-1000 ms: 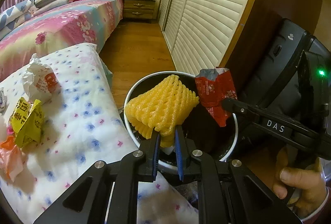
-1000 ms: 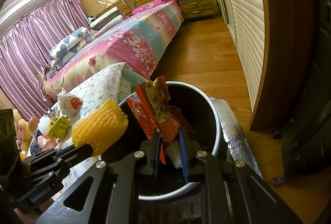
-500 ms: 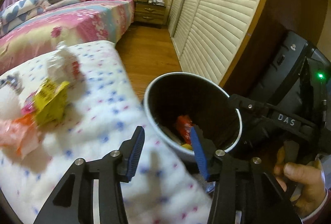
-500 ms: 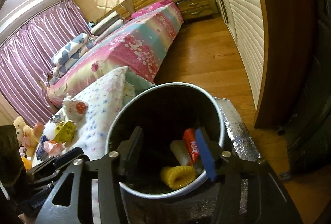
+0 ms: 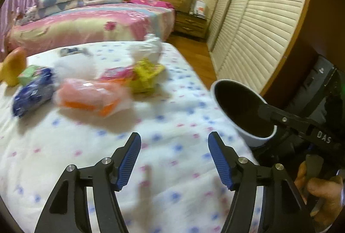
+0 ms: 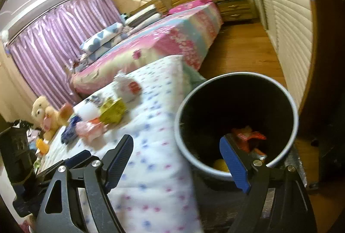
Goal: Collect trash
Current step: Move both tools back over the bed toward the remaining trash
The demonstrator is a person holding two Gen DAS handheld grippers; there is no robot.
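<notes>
A round white trash bin (image 6: 291,103) with a dark inside stands beside the dotted white bedspread (image 6: 155,168); a red wrapper (image 6: 248,136) and the yellow foam net (image 6: 220,165) lie in it. The bin also shows in the left wrist view (image 5: 254,140). My left gripper (image 5: 174,159) is open and empty over the bedspread (image 5: 161,125). My right gripper (image 6: 176,159) is open and empty at the bin's near rim. Loose trash lies on the bed: an orange-pink bag (image 5: 90,95), a yellow wrapper (image 5: 146,78), a blue packet (image 5: 32,95), a white bag (image 5: 148,50).
A pink bed (image 5: 90,26) with pillows stands behind. A louvred wardrobe (image 5: 258,39) runs along the right over the wooden floor (image 6: 241,56). A plush bear (image 6: 43,112) sits at the bed's left end. Purple curtains (image 6: 54,43) hang at the back.
Both grippers opened and dropped the yellow foam net and the red wrapper into the bin. Both then swung left, away from the bin and toward the trash on the bed.
</notes>
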